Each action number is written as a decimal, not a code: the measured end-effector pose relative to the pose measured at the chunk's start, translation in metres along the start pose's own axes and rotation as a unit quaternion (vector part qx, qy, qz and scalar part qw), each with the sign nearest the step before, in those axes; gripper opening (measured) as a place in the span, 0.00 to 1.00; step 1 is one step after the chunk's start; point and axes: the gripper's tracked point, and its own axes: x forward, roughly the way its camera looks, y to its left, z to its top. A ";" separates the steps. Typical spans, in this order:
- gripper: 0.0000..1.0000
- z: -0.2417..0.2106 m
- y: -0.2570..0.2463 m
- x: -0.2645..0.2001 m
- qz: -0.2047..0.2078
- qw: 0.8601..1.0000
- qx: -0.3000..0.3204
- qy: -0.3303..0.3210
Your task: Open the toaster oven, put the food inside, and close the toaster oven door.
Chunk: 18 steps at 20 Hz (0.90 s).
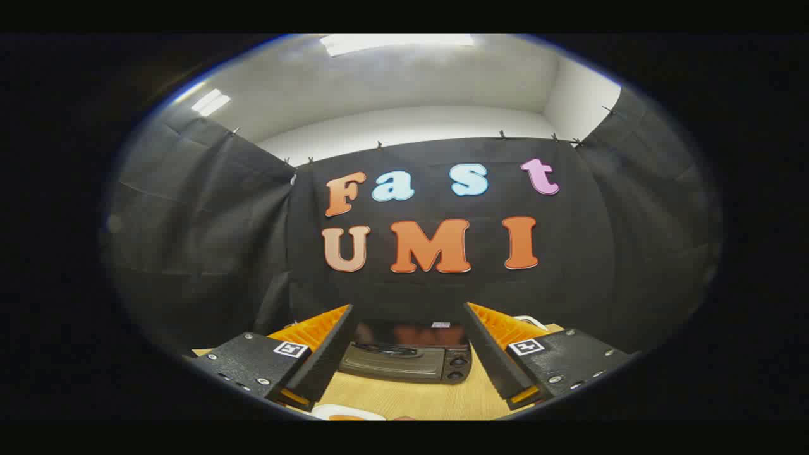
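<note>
We see one gripper (409,354), its two fingers spread wide apart with nothing held between them. Beyond the fingers, framed in the gap between them, sits one toaster oven (406,355), dark, with its door shut and two round knobs (457,368) stacked on its right side. Its glossy top catches a reddish reflection. Near us, just ahead of the fingertips, we make out the rim of one white plate (341,412) with something orange on it, too little of it showing to name. The oven and plate rest on a light wooden table (436,398). Far behind the oven, black cloth (202,240) hangs as the booth's wall on the left, middle and right, clipped along its top edge, and above it are a white wall and two ceiling lights (392,42).
</note>
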 end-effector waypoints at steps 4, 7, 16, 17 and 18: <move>0.99 -0.004 0.000 0.003 -0.003 1.000 0.005 0.001; 0.99 -0.007 -0.001 0.007 -0.006 1.000 0.006 0.001; 0.99 -0.016 0.004 0.023 -0.009 1.000 0.009 0.004; 0.99 -0.021 0.005 0.027 -0.010 1.000 0.010 0.007; 0.99 -0.025 0.006 0.032 -0.010 1.000 0.011 0.010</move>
